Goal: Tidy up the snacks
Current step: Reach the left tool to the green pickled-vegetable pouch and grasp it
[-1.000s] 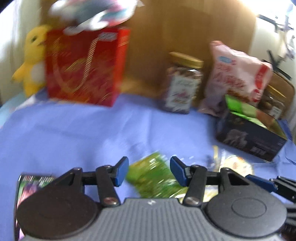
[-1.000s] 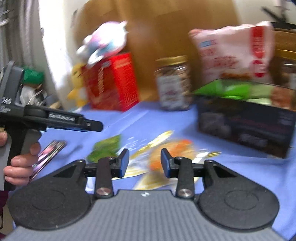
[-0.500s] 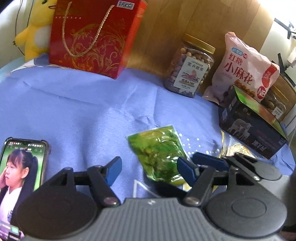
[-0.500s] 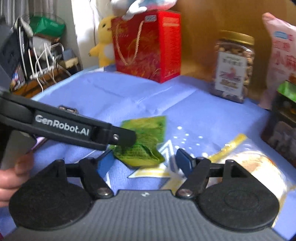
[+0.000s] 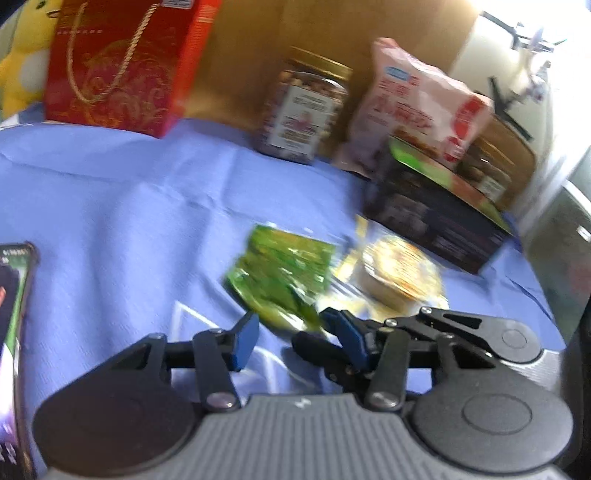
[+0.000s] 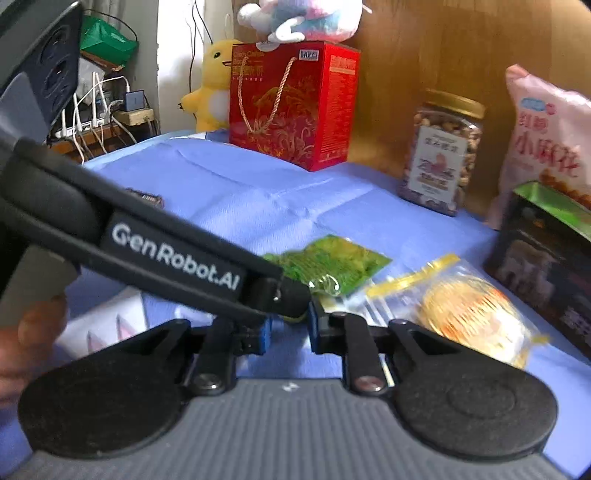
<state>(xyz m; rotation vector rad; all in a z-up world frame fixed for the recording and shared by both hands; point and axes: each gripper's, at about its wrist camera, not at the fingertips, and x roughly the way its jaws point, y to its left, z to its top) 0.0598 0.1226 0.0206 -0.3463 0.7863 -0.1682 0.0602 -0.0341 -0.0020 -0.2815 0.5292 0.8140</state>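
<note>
Ahead of your spread left gripper lay two packets – green, yellow – on blue cloth; right gripper unclear

Yellow plush, phone, blue cloth, cables

Green packet left of pastry packet; jar behind, box right.

1. A home: plush toys, a yellow one and a pink-blue one, sit by a red gift box.
2. Chargers and cables crowd a side shelf.
3. A blue cloth covers the surface, where a phone lies.
</note>
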